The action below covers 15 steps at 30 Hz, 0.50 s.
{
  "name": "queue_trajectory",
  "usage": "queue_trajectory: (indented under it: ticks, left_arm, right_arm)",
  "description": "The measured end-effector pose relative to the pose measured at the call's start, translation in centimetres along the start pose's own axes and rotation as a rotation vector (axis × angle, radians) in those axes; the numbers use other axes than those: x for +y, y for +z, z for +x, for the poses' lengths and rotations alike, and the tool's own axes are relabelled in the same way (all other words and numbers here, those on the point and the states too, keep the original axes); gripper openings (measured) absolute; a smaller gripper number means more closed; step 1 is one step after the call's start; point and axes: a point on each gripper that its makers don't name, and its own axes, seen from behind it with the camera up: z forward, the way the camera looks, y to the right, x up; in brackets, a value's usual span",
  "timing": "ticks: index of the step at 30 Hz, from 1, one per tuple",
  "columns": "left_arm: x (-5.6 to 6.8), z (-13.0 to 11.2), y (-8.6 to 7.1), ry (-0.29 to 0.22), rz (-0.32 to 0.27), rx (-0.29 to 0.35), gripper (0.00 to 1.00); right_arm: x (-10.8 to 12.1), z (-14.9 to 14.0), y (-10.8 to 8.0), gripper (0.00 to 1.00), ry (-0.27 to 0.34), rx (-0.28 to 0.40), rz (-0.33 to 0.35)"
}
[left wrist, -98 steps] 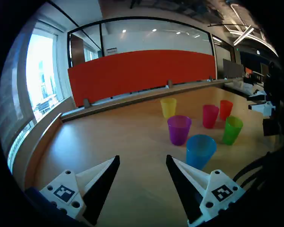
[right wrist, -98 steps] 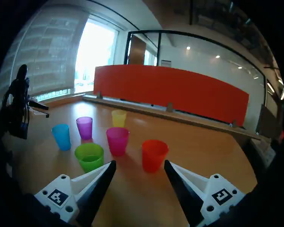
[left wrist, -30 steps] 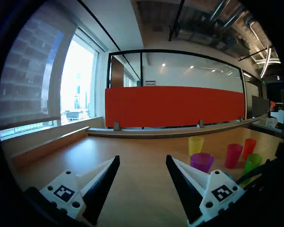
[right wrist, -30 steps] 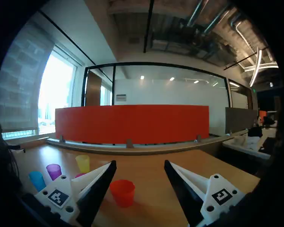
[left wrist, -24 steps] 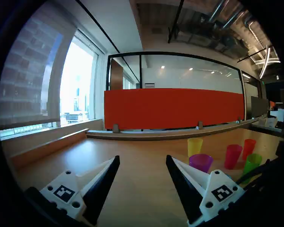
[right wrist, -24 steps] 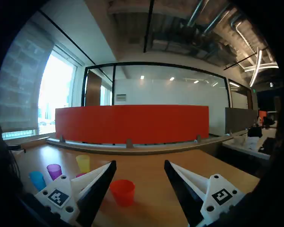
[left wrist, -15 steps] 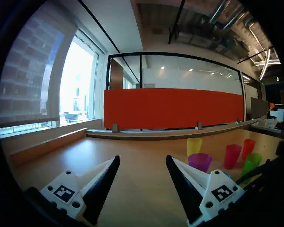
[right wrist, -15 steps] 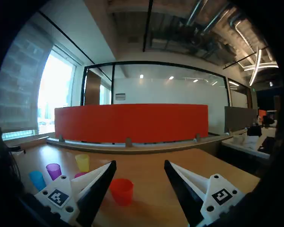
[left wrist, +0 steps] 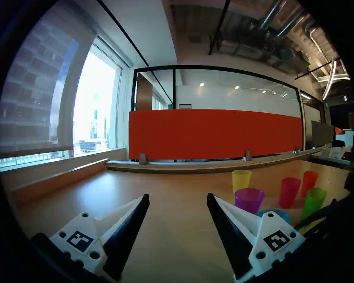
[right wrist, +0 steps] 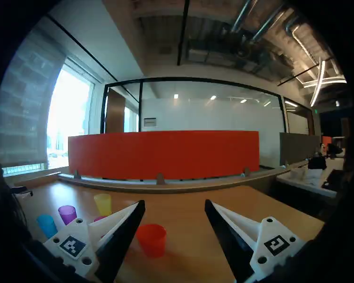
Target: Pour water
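Left gripper (left wrist: pixel 177 195) spread wide, nothing between the fingers, low over a wooden table (left wrist: pixel 167 184). Ahead and to the right in the left gripper view, six cups grouped together, well short of the table's far edge: yellow cup (left wrist: pixel 241 180) farthest back, purple cup (left wrist: pixel 249 200) just in front of it, then pink cup (left wrist: pixel 289 192), red cup (left wrist: pixel 309 183), green cup (left wrist: pixel 315 202), and blue cup (left wrist: pixel 273 214) nearest, partly hidden behind the right finger. Red panel (left wrist: pixel 214 134) upright along that far edge. Right gripper (right wrist: pixel 174 203) likewise wide and empty. In the right gripper view, red cup (right wrist: pixel 151 239) nearest, beside the left finger; yellow cup, purple cup and blue cup farther left. Contents of the cups impossible to tell.
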Motion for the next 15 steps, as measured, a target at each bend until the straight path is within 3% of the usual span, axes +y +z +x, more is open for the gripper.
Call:
queue_trajectory:
  ticks: [15]
  left_arm:
    - [-0.13, 0.11, -0.33, 0.0, -0.005, 0.003, 0.9]
  right_arm:
    - [0.43, 0.18, -0.16, 0.98, 0.003, 0.004, -0.002]
